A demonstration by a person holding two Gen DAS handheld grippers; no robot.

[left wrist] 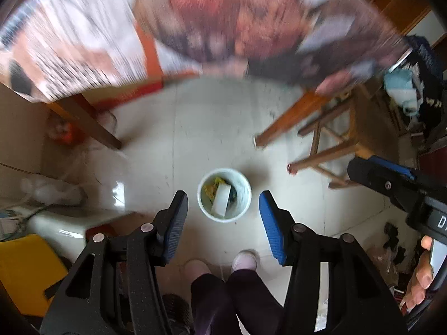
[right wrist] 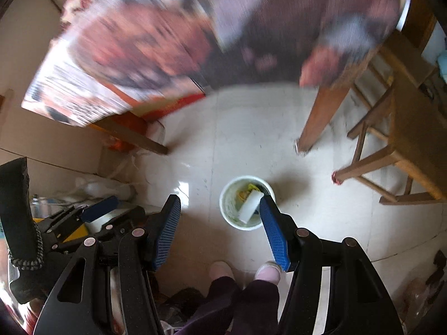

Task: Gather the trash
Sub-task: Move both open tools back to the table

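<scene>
Round white plastic trash bucket [left wrist: 224, 201] sits on the pale tiled floor [left wrist: 212, 128], a white rectangular block [left wrist: 220, 201] and yellow scraps [left wrist: 211, 189] inside. Left hand-held gripper [left wrist: 223, 220] hangs above it, blue pads spread wide, nothing between them. Right hand-held gripper [right wrist: 220, 230] is spread and empty too, 1 pad overlapping the bucket's rim. Pink slippers [left wrist: 245, 259] just below; blurred patterned worktop cloth [left wrist: 195, 22] and wooden stool [left wrist: 335, 150] beyond.

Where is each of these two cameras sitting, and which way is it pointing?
Left wrist: on the left gripper, aimed down at the floor; open fingers, the person's feet and the right gripper show.
Right wrist: on the right gripper, also aimed down; open fingers, feet show.
Shared: the white bin holding trash, the table leg.
</scene>
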